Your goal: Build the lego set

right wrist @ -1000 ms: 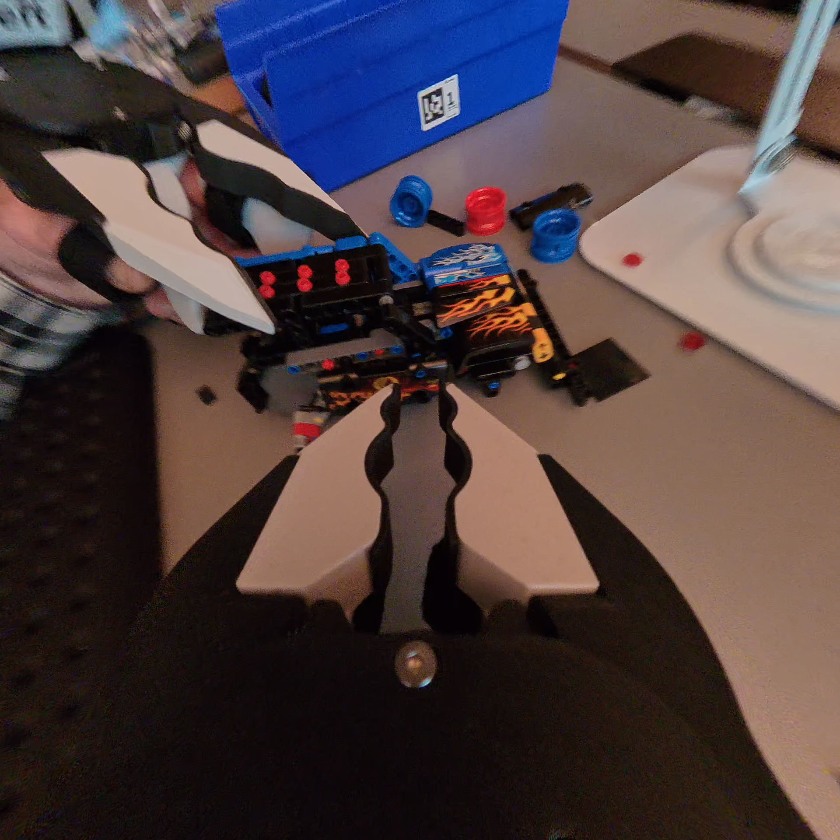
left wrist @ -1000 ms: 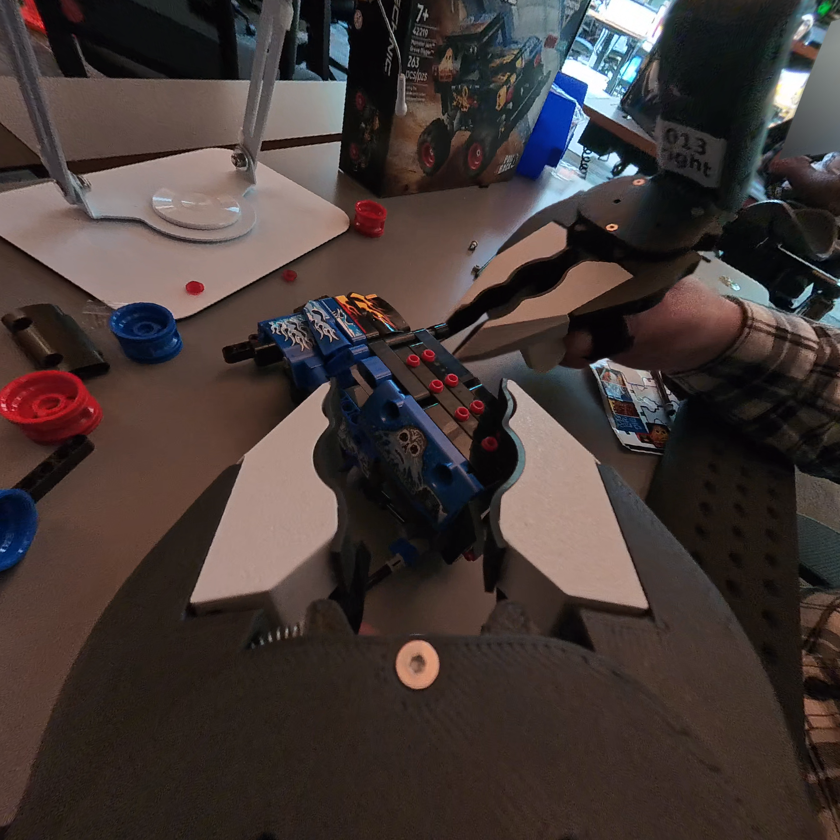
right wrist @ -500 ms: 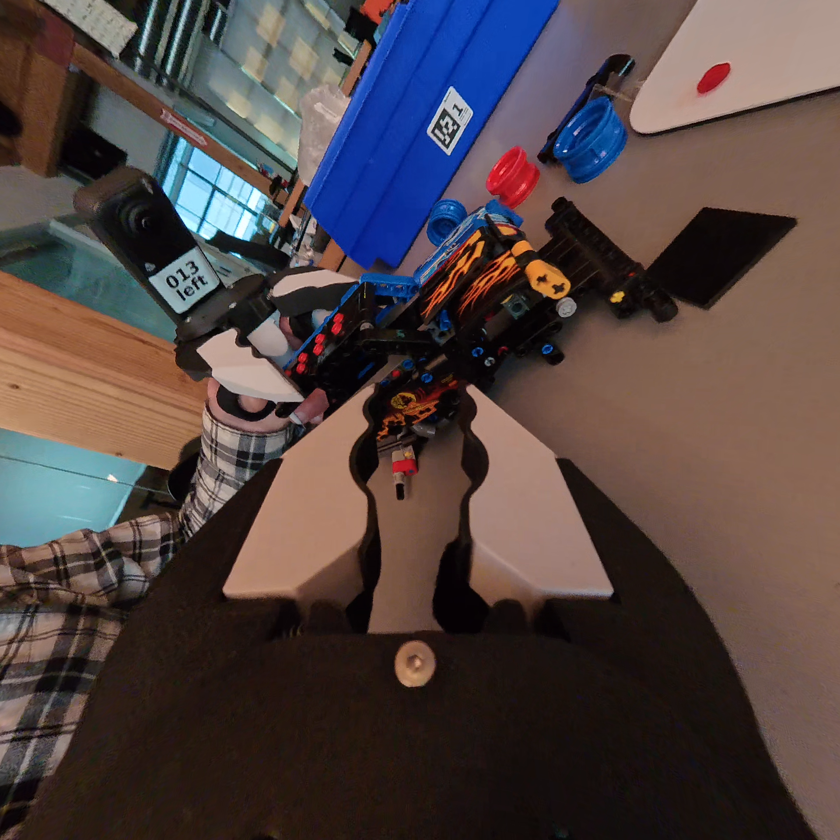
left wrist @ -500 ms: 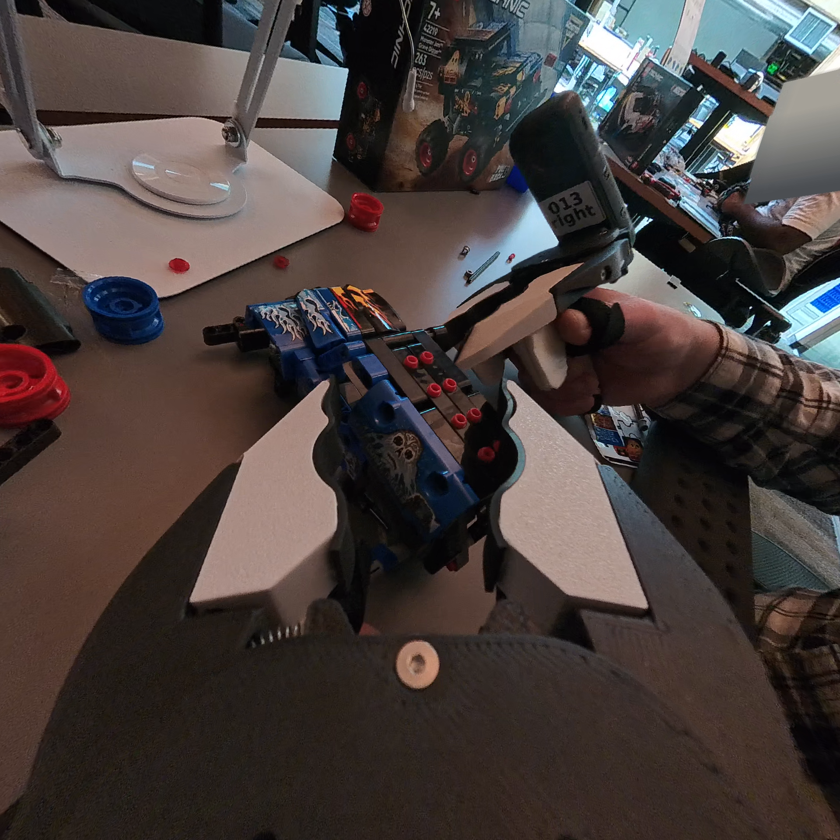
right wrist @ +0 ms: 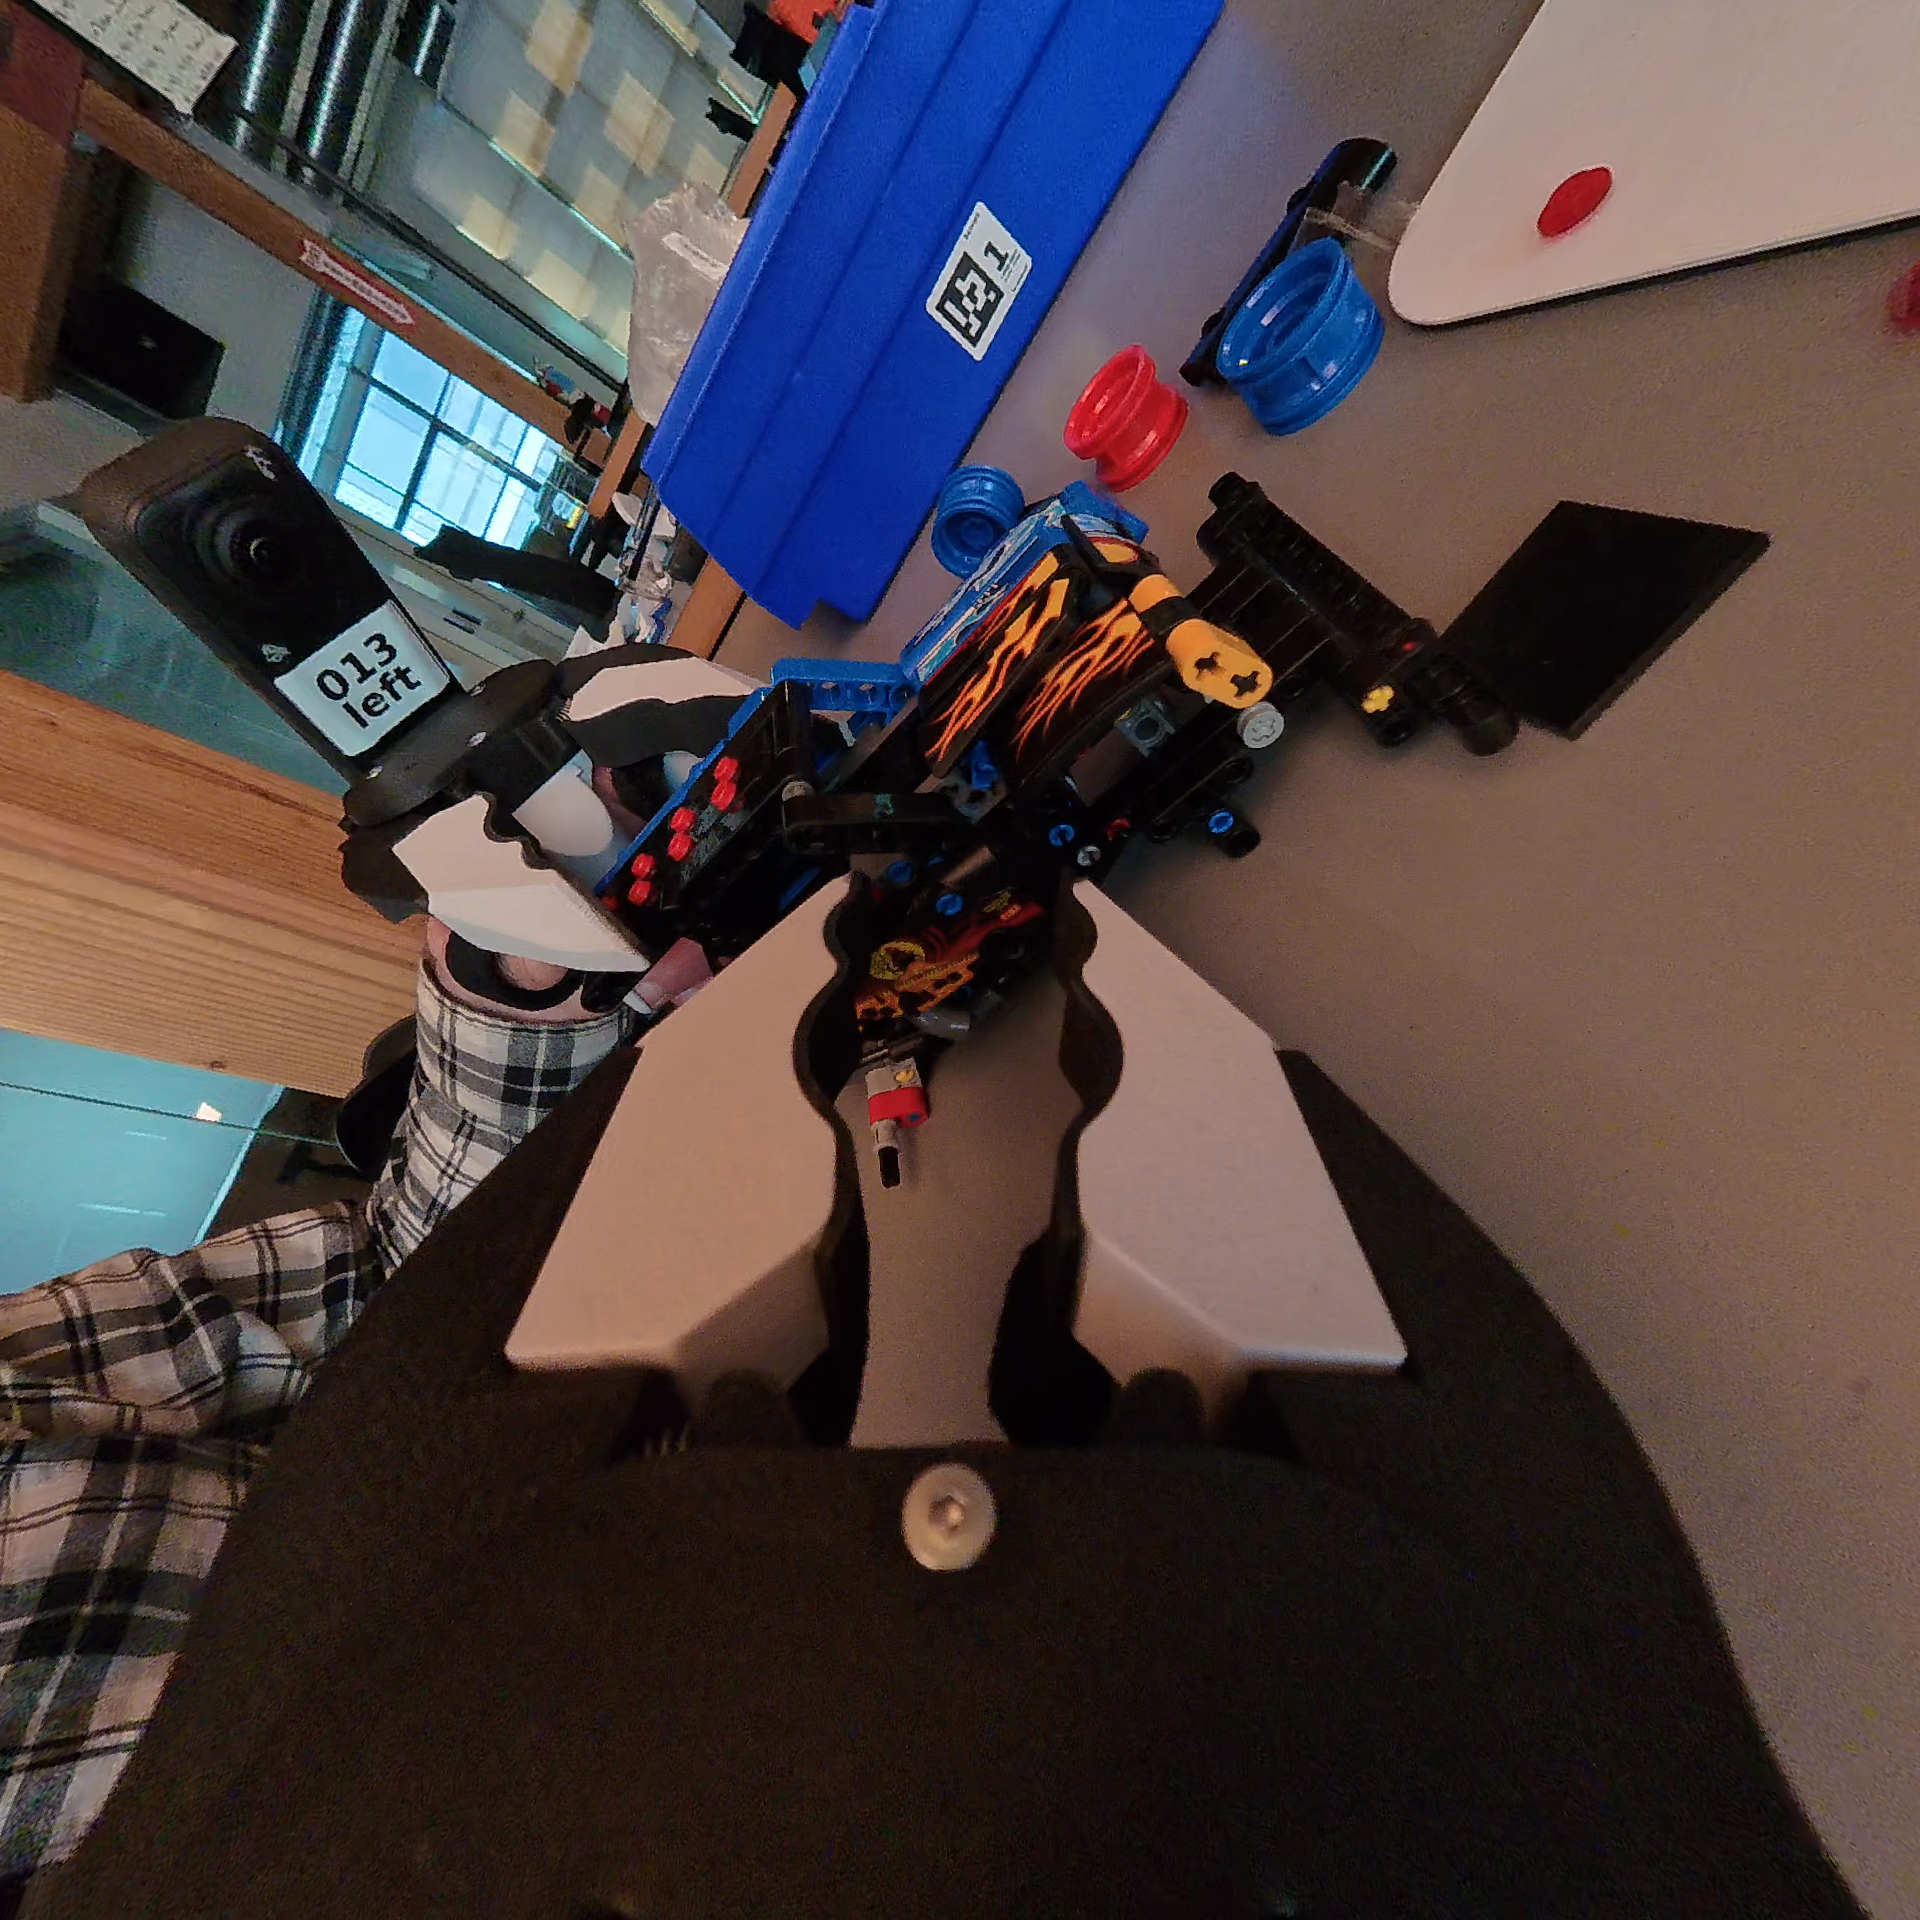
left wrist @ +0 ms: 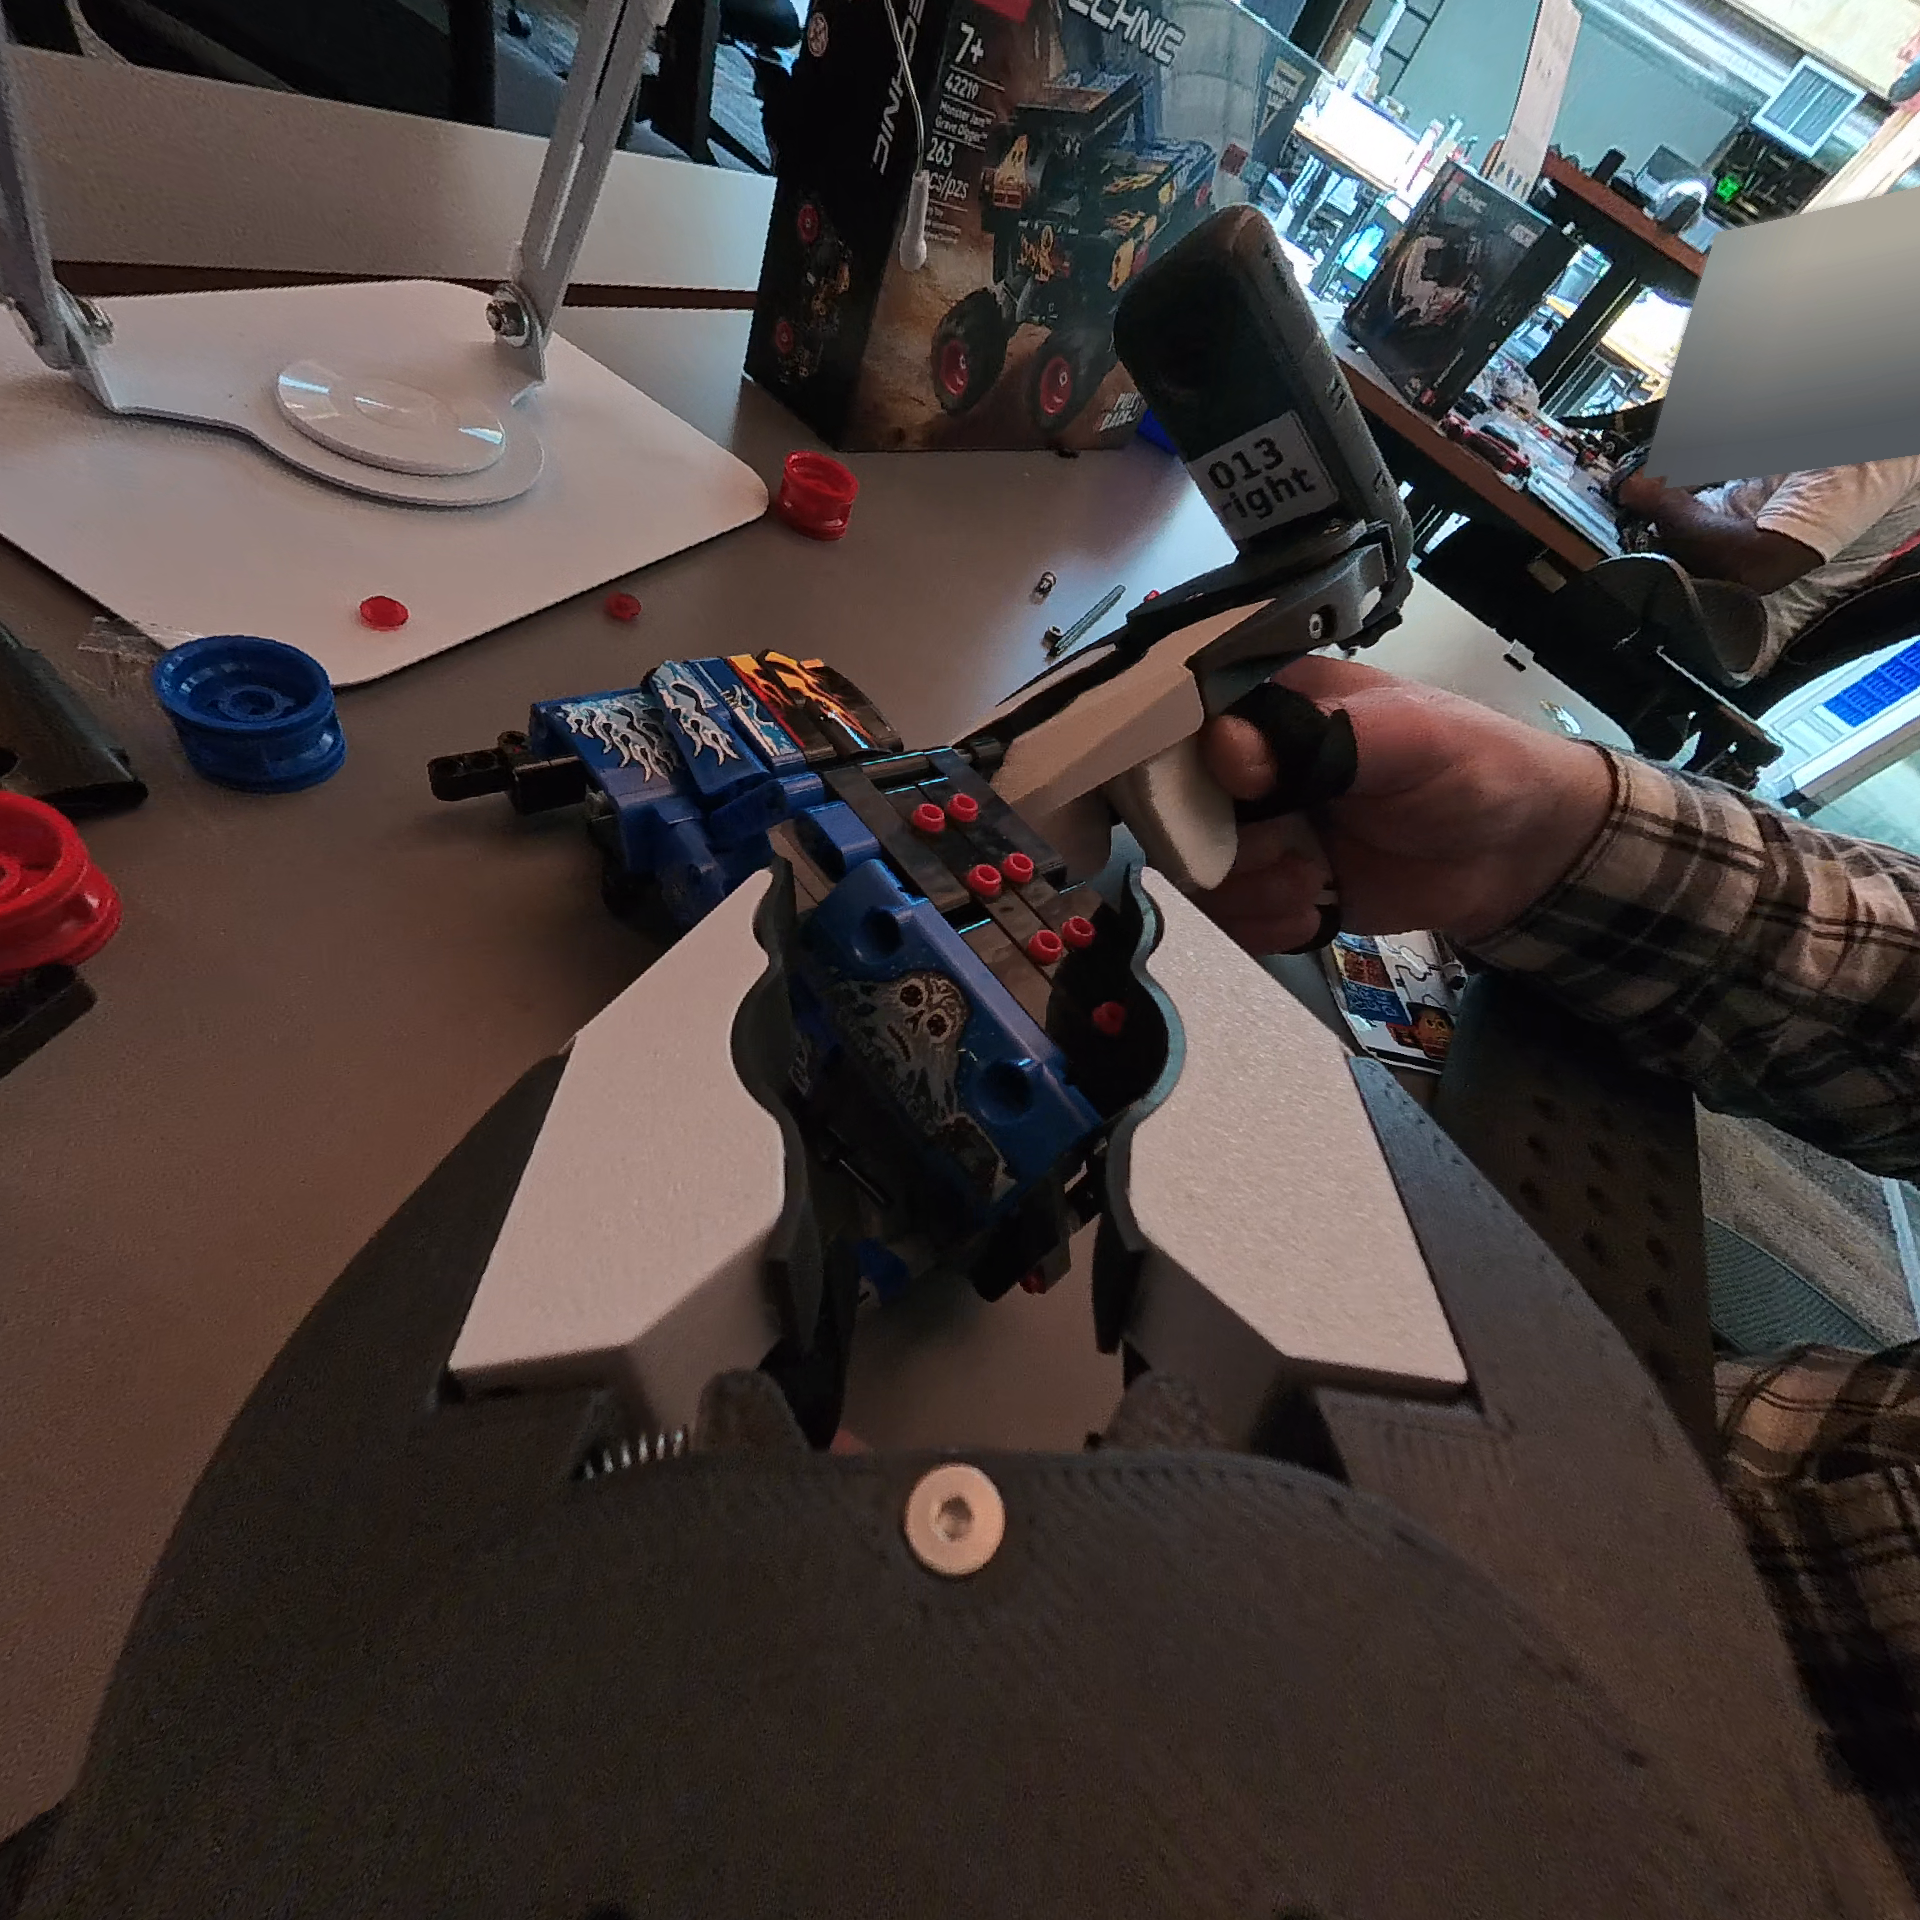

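Left gripper [left wrist: 951,997]: jaws spread about as wide as the model's rear end and closed against it, blue skull-printed panel and black deck with red studs clamped between the white fingers [left wrist: 644,1174]. Lego truck body [left wrist: 790,831] is tilted, rear end lifted in the left gripper, front end with the flame-printed panels down near the grey table [left wrist: 312,1039].

Right gripper [right wrist: 951,935]: jaws partly open, tips set on either side of a black flame-printed side panel [right wrist: 945,951] of the model; contact appears to be on both sides, but grip pressure cannot be judged. A short red-and-grey axle piece [right wrist: 894,1101] hangs down between the fingers.

Loose parts on the table: blue wheel rim [left wrist: 249,712], red wheel rim [left wrist: 42,894], small red rim [left wrist: 818,494], black flat plate [right wrist: 1600,613]. Set box [left wrist: 935,229] stands upright behind; blue bin [right wrist: 894,291] at the table's far side
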`<state>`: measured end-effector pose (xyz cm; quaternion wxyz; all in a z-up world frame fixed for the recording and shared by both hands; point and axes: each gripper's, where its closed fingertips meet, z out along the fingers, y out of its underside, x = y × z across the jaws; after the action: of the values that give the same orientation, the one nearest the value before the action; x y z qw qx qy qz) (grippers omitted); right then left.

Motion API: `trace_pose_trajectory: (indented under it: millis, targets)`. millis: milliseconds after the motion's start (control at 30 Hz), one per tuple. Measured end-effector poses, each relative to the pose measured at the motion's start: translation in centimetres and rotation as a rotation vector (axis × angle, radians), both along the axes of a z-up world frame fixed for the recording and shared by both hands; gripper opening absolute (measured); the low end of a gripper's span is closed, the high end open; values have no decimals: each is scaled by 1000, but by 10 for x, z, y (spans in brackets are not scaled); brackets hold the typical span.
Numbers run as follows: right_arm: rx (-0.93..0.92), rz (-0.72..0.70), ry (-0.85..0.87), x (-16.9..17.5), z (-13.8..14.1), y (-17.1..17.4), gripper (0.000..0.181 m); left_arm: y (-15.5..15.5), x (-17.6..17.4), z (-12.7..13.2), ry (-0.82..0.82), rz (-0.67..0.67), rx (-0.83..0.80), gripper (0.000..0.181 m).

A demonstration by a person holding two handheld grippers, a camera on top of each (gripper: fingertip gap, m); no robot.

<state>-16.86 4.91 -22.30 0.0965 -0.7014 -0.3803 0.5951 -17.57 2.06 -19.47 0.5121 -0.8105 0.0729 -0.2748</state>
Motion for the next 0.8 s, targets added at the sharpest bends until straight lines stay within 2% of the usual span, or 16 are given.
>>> trace_pose_trajectory:
  millis: [233,500,600,667,800]
  targets:
    - [134,-23,-10,-1,0,5,28,0,0,0,-23,0,-2,60]
    - [78,-91,3,-6,2,10,25,1,-2,0,-34,10,-2,60]
    - [35,-61,5,-4,2,8,29,1,-1,0,-24,7,6,60]
    - [73,-45,-6,0,1,7,38,0,-1,0,-24,0,5,60]
    - [182,20,12,14,5,5,28,-3,2,0,-8,-44,-6,60]
